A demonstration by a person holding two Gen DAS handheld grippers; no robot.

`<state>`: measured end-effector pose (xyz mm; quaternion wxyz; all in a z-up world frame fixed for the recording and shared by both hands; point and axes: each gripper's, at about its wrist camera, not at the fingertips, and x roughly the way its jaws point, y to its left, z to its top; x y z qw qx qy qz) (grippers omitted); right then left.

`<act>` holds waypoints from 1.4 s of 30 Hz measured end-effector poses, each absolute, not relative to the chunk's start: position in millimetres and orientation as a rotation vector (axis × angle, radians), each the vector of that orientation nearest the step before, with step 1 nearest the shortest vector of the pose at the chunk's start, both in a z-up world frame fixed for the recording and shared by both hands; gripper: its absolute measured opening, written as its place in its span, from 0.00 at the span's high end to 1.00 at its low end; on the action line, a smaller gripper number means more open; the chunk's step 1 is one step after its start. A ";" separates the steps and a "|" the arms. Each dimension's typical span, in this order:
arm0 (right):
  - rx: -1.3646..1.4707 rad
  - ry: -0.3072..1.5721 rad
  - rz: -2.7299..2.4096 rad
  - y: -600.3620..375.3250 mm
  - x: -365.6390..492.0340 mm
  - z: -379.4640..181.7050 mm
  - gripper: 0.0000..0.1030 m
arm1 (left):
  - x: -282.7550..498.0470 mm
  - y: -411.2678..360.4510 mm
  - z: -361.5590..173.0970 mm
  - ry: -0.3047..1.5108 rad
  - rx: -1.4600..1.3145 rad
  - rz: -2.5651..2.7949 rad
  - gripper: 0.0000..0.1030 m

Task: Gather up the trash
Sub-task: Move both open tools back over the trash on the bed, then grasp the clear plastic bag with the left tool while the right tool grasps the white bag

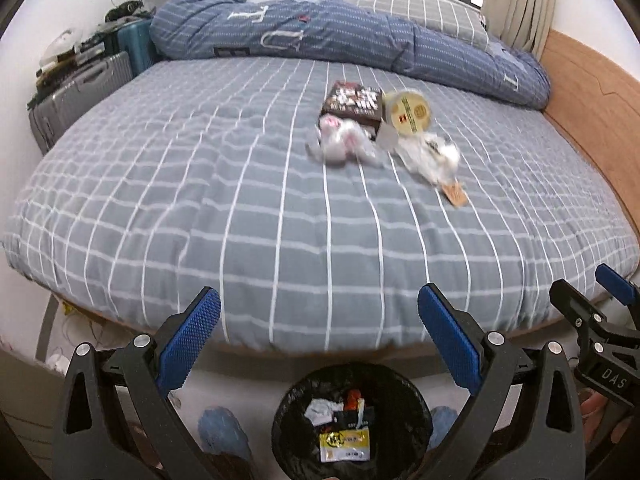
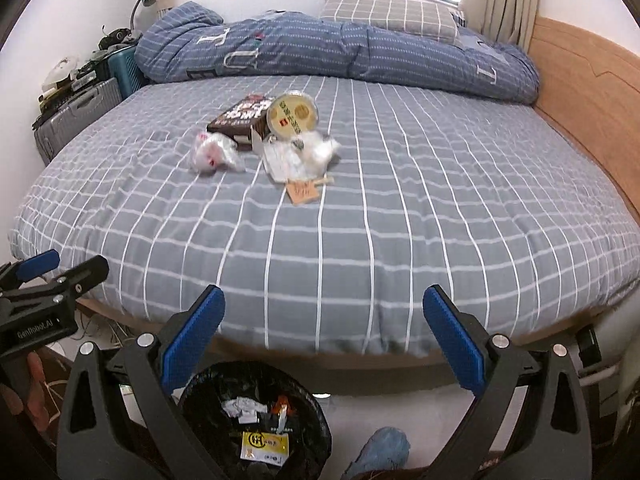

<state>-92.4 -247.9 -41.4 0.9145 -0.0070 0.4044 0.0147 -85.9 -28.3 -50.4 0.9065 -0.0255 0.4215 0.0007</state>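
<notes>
Both sets of jaws are wide apart and holding nothing right now. Left gripper (image 1: 319, 330) and right gripper (image 2: 324, 326) are both hanging at the foot of the bed (image 2: 400, 240), right above the bin (image 1: 352, 420), which shows at the bottom of both frames and already has a few wrappers in it.

What worries me from here:
- The trash pile is well away from the jaws, up in the middle of the frame, so it's a long reach over soft bedding. If I come in too low, the jaws will probably snag the sheet instead of the trash.
- The crumpled bag (image 2: 214, 156) and the clear wrapper (image 2: 304, 156) look thin and slippery. A shallow pinch could let them slide out on the way back to the bin.
- The round tub (image 2: 293, 115) is tipped on its edge, leaning against the dark box (image 2: 240, 120). If I bump the box, I'd guess the tub rolls off.
- The small brown tag (image 2: 303, 193) lies flat on the sheet, nearest to me, and it looks hard to get under.

The pile sits slightly right of center in the left view and left of center in the right view, so either gripper could go for it.
</notes>
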 end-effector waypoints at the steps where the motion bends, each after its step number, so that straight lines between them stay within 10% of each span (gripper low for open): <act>1: -0.014 0.833 0.034 -247.5 -87.1 -40.5 0.07 | -78.4 -27.4 -47.7 0.865 -0.052 0.005 0.06; 34: -0.030 0.873 0.108 -240.5 152.2 -100.2 0.08 | 152.4 -48.7 -95.8 0.911 -0.026 -0.013 0.06; 42: -0.026 0.921 0.148 -235.1 169.0 -121.3 0.25 | 171.6 -50.3 -111.7 0.946 -0.037 -0.015 0.06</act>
